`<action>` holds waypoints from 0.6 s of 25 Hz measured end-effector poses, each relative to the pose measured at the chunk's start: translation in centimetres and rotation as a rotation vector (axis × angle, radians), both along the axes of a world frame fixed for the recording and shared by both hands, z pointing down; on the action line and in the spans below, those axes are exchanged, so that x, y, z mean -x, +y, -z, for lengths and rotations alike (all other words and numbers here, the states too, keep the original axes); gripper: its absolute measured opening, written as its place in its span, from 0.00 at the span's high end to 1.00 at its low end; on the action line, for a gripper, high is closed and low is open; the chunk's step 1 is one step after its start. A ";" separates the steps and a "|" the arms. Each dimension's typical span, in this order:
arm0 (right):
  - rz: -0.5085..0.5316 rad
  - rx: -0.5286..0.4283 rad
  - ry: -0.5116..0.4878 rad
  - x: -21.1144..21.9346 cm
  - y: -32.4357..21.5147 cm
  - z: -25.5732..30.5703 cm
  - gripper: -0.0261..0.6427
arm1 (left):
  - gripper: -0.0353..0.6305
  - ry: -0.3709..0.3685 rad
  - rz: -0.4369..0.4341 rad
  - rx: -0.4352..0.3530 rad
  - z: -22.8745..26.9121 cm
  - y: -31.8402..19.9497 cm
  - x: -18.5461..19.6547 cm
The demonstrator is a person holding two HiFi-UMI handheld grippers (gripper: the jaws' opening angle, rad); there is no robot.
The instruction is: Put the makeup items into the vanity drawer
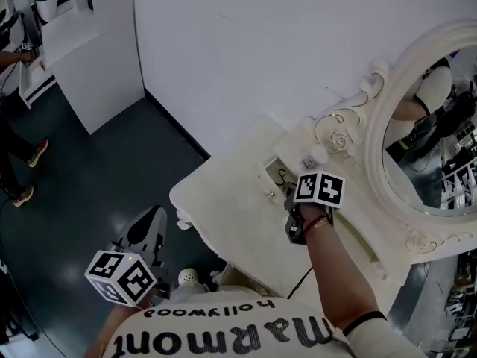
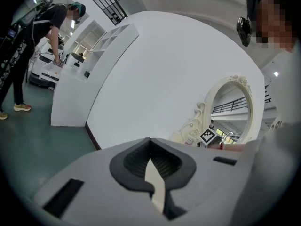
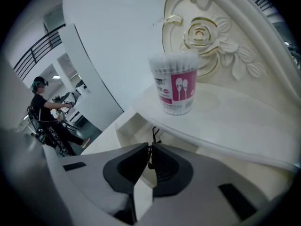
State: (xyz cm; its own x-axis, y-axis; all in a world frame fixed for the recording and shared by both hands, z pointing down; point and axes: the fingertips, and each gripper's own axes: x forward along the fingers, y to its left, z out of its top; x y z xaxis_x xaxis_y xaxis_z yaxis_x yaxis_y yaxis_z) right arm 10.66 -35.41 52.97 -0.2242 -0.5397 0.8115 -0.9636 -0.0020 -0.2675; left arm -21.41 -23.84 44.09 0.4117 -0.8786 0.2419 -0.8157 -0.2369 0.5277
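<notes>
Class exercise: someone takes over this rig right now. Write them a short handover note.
Left hand-held gripper: shut, empty, held low, off to the side of the cream vanity table.
Right hand-held gripper: shut on a thin black wire-like item, at the open vanity drawer.
Clear round tub of cotton swabs with a pink label: upright on the vanity's shelf, untouched.
Done: drawer open, black item picked up.
Left: release the black item into the drawer, then probably fetch the tub.

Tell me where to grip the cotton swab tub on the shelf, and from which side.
Grip the cotton swab tub mid-wall, across its pink label, coming from the front: it stands upright with the carved mirror frame behind. The right gripper now pinches a black hairpin.
</notes>
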 end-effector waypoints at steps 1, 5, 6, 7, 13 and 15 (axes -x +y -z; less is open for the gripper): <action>0.000 0.001 0.000 0.0 0.0 0.0 0.90 | 0.94 0.002 0.000 0.001 0.0 0.0 0.0; -0.007 -0.002 -0.004 0.0 0.1 0.0 0.90 | 0.94 0.008 0.000 0.003 -0.1 0.1 0.1; -0.011 -0.003 -0.005 -0.1 0.1 0.1 0.90 | 0.94 0.008 -0.001 0.003 0.0 0.1 0.1; -0.016 -0.005 -0.004 -0.1 0.1 0.1 0.90 | 0.94 0.009 0.000 0.002 0.0 0.1 0.2; -0.047 -0.021 0.008 -0.7 0.0 0.2 0.90 | 0.94 0.009 0.000 0.003 -0.1 0.2 0.2; -0.050 -0.021 0.006 -0.7 0.1 0.2 0.90 | 0.94 0.008 0.000 0.002 -0.1 0.2 0.3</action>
State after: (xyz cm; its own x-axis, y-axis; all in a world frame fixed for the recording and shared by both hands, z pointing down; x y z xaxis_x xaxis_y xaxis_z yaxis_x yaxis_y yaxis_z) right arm 11.37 -35.36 52.77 -0.1919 -0.5667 0.8013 -0.9639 -0.0446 -0.2624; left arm -21.68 -23.66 44.18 0.4134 -0.8782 0.2406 -0.8113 -0.2354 0.5351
